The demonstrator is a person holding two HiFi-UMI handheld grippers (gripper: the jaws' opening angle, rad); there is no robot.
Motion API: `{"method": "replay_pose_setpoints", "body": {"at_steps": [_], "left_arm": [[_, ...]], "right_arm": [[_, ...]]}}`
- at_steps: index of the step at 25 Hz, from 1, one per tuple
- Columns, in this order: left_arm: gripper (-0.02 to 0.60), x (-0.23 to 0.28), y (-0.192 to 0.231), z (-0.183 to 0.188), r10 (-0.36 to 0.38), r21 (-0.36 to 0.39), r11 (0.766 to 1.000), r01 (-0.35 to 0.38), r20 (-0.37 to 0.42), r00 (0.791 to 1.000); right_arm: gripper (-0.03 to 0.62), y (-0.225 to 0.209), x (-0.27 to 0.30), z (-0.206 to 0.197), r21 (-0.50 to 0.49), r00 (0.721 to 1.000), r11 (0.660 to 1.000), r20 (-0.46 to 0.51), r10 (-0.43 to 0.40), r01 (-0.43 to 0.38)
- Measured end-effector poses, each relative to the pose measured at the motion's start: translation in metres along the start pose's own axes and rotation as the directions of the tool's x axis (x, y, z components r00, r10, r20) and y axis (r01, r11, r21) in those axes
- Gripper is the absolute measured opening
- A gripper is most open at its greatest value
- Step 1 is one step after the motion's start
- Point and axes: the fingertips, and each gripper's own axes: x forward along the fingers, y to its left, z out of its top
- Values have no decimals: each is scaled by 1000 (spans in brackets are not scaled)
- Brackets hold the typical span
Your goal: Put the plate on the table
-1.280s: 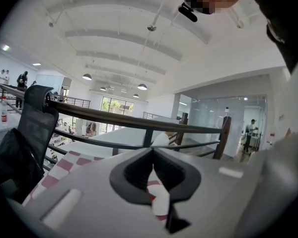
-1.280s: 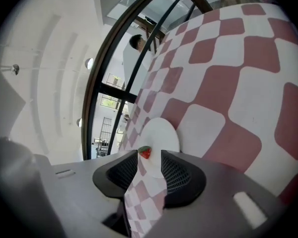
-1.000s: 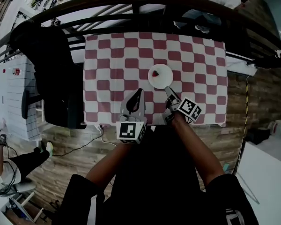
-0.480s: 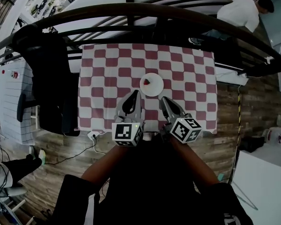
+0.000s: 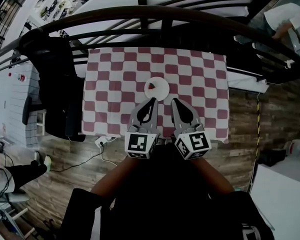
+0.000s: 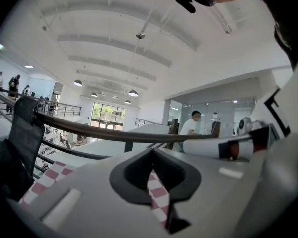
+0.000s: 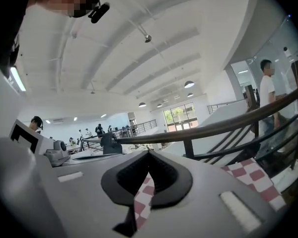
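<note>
The left gripper [image 6: 151, 151] has its jaws together over a checkered cloth [image 6: 42, 185].

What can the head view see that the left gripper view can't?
Only the head view shows the round white plate, with a small red thing on it, and the brown wooden floor. Only the left gripper view shows the white arched ceiling with its hanging round lamps. Both show the red-and-white checked tablecloth, the dark curved railing and the shut left tongs.

No legible text or numbers
</note>
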Motion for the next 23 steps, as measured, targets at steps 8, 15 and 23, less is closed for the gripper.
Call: {"method": "replay_pose_setpoints", "body": {"at_steps": [8, 15, 23], "left_arm": [[8, 6, -10, 20, 36, 12, 999, -37, 89, 995], [8, 10, -27, 23, 38, 29, 999, -41, 102, 994], [8, 4, -38, 21, 57, 36, 997, -61, 104, 993]], "right_arm": [[-2, -26, -7, 13, -71, 999, 996, 8, -49, 50], [-2, -24, -13, 19, -102, 1000, 995, 15, 3, -1], [-2, -22, -21, 17, -130, 1000, 991, 14, 23, -21]]}}
